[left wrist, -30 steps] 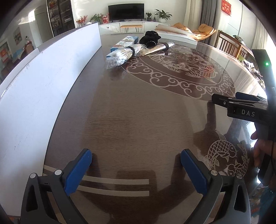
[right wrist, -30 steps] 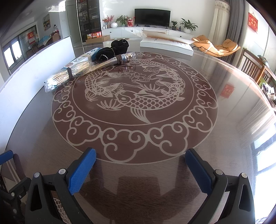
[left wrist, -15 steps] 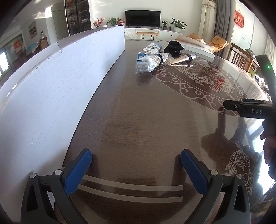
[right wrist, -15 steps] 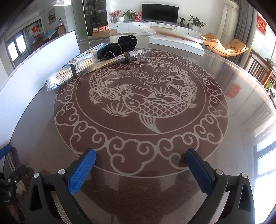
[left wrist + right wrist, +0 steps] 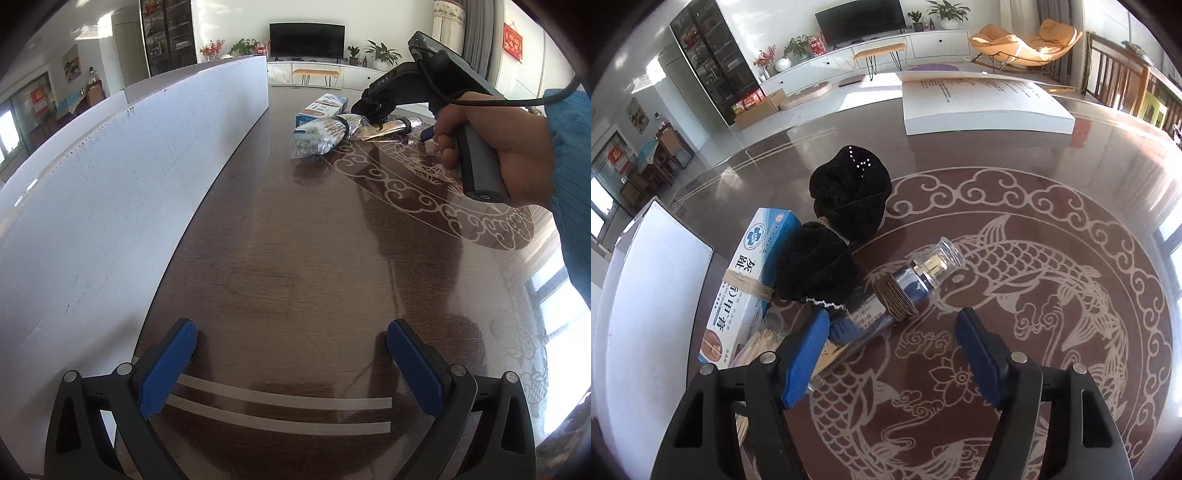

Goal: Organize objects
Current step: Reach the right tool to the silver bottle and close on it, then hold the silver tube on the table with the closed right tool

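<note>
Now | right gripper (image 5: 890, 354) fingers just closing, spread around silver bottle (image 5: 882, 314), not gripping | left gripper (image 5: 291, 365) fingers open over desk (image 5: 295, 240)

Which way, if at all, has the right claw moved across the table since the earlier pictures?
Yes. The right claw has moved from the table's near edge, over the fish pattern, to the bottle. Its jaws have just been closing.

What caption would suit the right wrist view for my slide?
Right gripper hangs open over a silver spray bottle lying beside a black velvet pouch and blue box on the carp-patterned table.
</note>
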`<state>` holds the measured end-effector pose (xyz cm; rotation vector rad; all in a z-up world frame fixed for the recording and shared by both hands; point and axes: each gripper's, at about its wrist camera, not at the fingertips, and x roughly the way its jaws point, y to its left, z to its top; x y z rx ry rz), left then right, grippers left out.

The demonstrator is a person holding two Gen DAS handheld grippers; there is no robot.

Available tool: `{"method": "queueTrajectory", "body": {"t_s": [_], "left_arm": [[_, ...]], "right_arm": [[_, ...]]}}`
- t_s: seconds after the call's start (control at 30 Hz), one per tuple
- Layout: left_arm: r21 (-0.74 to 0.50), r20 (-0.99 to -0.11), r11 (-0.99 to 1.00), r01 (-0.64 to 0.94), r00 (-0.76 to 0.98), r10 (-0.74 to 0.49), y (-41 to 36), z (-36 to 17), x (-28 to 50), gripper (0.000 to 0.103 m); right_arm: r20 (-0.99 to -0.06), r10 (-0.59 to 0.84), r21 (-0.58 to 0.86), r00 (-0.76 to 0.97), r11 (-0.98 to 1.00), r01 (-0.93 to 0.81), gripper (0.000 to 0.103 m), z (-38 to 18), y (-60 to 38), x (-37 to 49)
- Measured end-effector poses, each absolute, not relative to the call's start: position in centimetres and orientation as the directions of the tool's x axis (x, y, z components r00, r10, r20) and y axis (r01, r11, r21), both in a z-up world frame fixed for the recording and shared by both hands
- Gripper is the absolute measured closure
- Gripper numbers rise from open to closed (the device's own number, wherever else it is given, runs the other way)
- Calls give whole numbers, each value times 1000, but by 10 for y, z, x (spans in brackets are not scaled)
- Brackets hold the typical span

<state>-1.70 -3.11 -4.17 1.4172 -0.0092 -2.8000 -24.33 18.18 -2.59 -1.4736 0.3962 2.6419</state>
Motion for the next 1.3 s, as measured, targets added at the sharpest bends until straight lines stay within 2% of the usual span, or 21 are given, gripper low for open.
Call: {"method": "queueTrajectory", "body": {"t_s": [0.1, 0.13, 0.23, 0.27, 0.33, 0.7, 0.77, 0.8, 0.83, 1.0, 1.13, 1.3], "left_arm": [[6, -807, -1000, 0, -591, -5, -30, -42, -19, 0], [6, -807, -1000, 0, -590, -5, -30, -42, -19, 0], [6, -807, -1000, 2, -591, -7, -29, -42, -21, 0], [6, -806, -1000, 3, -592, -7, -29, -42, -20, 0], [6, -806, -1000, 2, -593, -7, -29, -42, -21, 0], [7, -792, -1000, 6, -611, -9, -28, -44, -20, 0], [7, -790, -1000, 6, -612, -9, -28, -44, -20, 0], [7, -790, -1000, 7, -614, -9, -28, -44, -19, 0], [7, -789, -1000, 6, -615, -9, -28, -44, -18, 0], [7, -787, -1000, 6, -617, -9, -29, -44, -20, 0], [7, -787, -1000, 6, -617, -9, -29, -45, -20, 0], [7, -786, -1000, 6, -618, -9, -28, -45, -20, 0]], "right_arm": [[-846, 9, 96, -533, -981, -169, 28, -28, 161, -254], [-845, 30, 53, -533, -989, -140, 30, -29, 154, -254], [-824, 43, -22, -565, -999, -43, 57, -29, 142, -236], [-818, 28, -18, -574, -1000, -23, 63, -28, 143, -225], [-811, 8, -21, -586, -1000, 15, 67, -28, 148, -201], [-775, -19, -78, -632, -989, 126, 67, -30, 224, -32], [-772, -20, -79, -636, -989, 128, 52, -29, 234, -10], [-775, -18, -78, -632, -989, 124, 31, -31, 240, -6], [-783, -18, -73, -622, -990, 120, 15, -32, 244, -2], [-796, -60, -36, -603, -989, 147, 12, -36, 245, 3], [-812, -80, -4, -578, -990, 142, 0, -40, 248, 0], [-813, -73, -10, -578, -990, 140, 0, -40, 246, -1]]}}
